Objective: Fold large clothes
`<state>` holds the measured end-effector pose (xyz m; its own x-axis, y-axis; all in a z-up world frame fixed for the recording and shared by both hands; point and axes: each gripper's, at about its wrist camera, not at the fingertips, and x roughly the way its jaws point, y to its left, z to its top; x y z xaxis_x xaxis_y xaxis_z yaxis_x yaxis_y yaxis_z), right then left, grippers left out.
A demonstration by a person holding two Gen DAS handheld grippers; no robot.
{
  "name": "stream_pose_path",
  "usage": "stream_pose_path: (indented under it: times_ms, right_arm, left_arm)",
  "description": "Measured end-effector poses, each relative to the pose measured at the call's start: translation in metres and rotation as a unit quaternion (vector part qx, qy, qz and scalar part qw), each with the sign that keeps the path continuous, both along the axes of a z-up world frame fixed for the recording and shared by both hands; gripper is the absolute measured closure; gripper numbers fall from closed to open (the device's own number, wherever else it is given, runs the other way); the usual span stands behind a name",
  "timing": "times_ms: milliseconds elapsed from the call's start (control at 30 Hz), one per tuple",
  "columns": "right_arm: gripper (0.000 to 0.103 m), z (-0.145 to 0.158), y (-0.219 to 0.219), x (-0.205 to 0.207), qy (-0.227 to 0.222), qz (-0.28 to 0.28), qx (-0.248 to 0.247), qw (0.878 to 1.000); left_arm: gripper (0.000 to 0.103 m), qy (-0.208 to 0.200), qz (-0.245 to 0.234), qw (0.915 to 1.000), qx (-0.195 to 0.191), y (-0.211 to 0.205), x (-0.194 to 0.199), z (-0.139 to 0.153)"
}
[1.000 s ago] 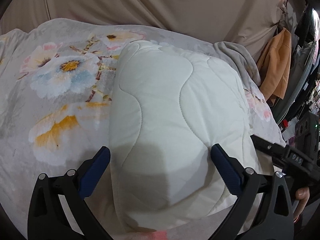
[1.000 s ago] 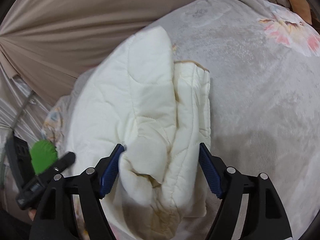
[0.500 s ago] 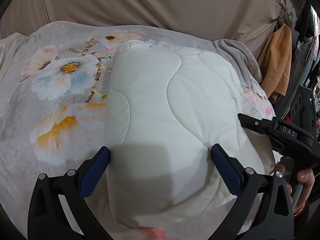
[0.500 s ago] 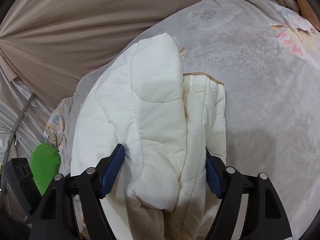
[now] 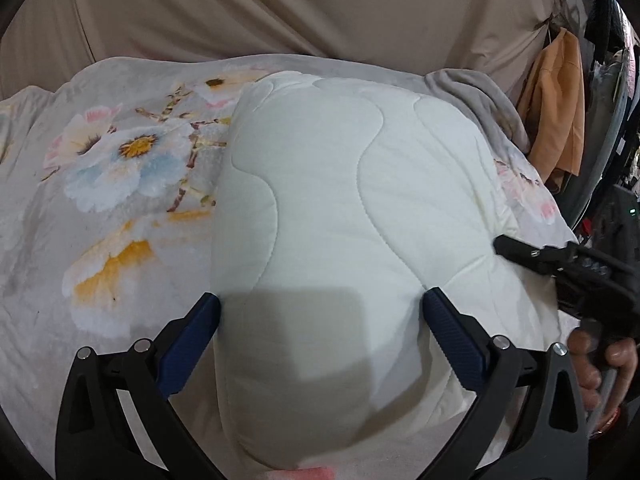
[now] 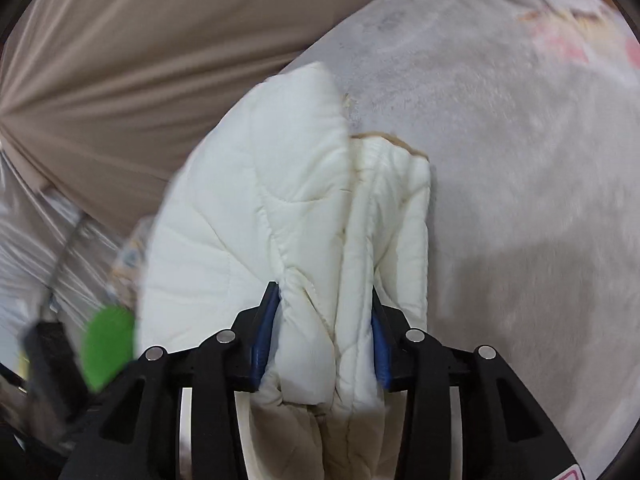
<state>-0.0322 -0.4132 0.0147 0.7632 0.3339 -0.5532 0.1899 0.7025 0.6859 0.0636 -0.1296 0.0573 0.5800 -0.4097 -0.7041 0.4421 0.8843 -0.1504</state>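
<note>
The folded white quilted garment (image 5: 340, 240) lies as a thick, puffy bundle on the bed, on top of a grey floral blanket (image 5: 120, 184). Seen from the right side, its stacked layers (image 6: 288, 208) show as a pile of edges, with a thin tan trim at the far corner.

The right claw (image 6: 324, 336) is closed on those layered edges, its blue pads (image 6: 264, 332) pressing in from both sides so the fabric bunches between them. The left claw (image 5: 320, 332) is spread wide, with the near end of the bundle sitting between its blue fingers (image 5: 452, 336); whether the pads touch the fabric, I cannot tell.

Behind the bed hangs a beige curtain (image 5: 280, 8). An orange cloth (image 5: 560, 100) hangs off to the right of the bed. A green object (image 6: 108, 344), blurred, shows beside the right claw's view of the other tool.
</note>
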Motion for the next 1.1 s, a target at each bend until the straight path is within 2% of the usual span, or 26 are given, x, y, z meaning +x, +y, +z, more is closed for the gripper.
stream_pose_path:
  times_ms: [33,133,200,267,300,333,367,467,533,600,633,700,800,867,900,933,1000,1100]
  right_arm:
    - [0.061,0.011,0.003,-0.009,-0.002,-0.013,-0.029,0.999]
    - [0.060,0.041,0.021,-0.044,-0.020,-0.029,-0.112,0.993]
    - [0.057,0.042,0.030,-0.058,-0.024,-0.013,-0.127,0.992]
    - [0.054,0.031,0.038,-0.061,-0.010,0.002,-0.122,0.992]
    - [0.070,0.023,0.043,-0.059,0.003,0.007,-0.123,0.992]
    - [0.092,0.014,0.047,-0.058,0.010,0.012,-0.119,0.993]
    - [0.093,0.011,0.049,-0.061,0.008,0.011,-0.106,0.994]
    - [0.096,0.029,0.060,-0.078,-0.029,-0.002,-0.130,0.991]
    - [0.097,0.020,0.058,-0.073,-0.005,-0.004,-0.129,0.992]
    - [0.095,-0.014,0.055,-0.056,0.049,-0.001,-0.124,0.991]
    - [0.095,-0.028,0.054,-0.052,0.058,-0.001,-0.108,0.992]
    - [0.095,-0.025,0.054,-0.054,0.054,-0.004,-0.105,0.993]
    - [0.089,-0.004,0.049,-0.063,0.040,-0.013,-0.095,0.995]
    - [0.075,0.009,0.044,-0.067,0.027,-0.023,-0.089,0.995]
    - [0.057,0.013,0.042,-0.068,0.025,-0.033,-0.097,0.994]
    - [0.044,0.016,0.042,-0.066,0.023,-0.039,-0.108,0.993]
    - [0.040,0.014,0.040,-0.057,0.032,-0.036,-0.115,0.992]
    - [0.036,0.002,0.039,-0.040,0.046,-0.014,-0.086,0.995]
  left_arm:
    - [0.005,0.002,0.001,1.0000,-0.003,0.002,0.000,0.000]
    - [0.005,0.011,0.001,0.9998,-0.014,0.006,0.001,0.001]
    - [0.005,0.009,0.002,0.9999,-0.014,0.006,0.001,-0.001]
    - [0.005,0.005,0.004,0.9999,-0.012,0.004,-0.001,-0.001]
    - [0.005,0.004,0.005,0.9999,-0.011,0.004,-0.002,-0.002]
    - [0.005,0.007,0.001,0.9999,-0.012,0.003,-0.003,-0.001]
    - [0.005,0.007,0.002,0.9999,-0.009,0.004,-0.005,0.000]
    - [0.005,-0.001,-0.003,0.9999,-0.013,0.011,-0.013,0.006]
    - [0.005,-0.001,-0.006,0.9999,-0.008,0.013,-0.014,0.004]
    - [0.005,0.022,-0.015,0.9996,-0.009,0.009,-0.011,-0.008]
    - [0.005,0.024,-0.014,0.9996,-0.004,0.008,-0.011,-0.013]
    - [0.005,0.008,-0.010,0.9998,0.011,0.006,-0.014,-0.016]
    - [0.005,0.029,-0.010,0.9994,-0.014,0.015,-0.009,-0.011]
    - [0.005,0.031,-0.004,0.9990,-0.033,0.023,-0.005,-0.005]
    - [0.005,0.026,0.002,0.9989,-0.039,0.027,-0.003,-0.002]
    - [0.005,0.022,0.007,0.9989,-0.040,0.029,0.000,0.000]
    - [0.005,0.029,0.006,0.9984,-0.048,0.029,0.007,0.000]
    - [0.005,0.060,-0.006,0.9961,-0.065,0.025,0.018,-0.007]
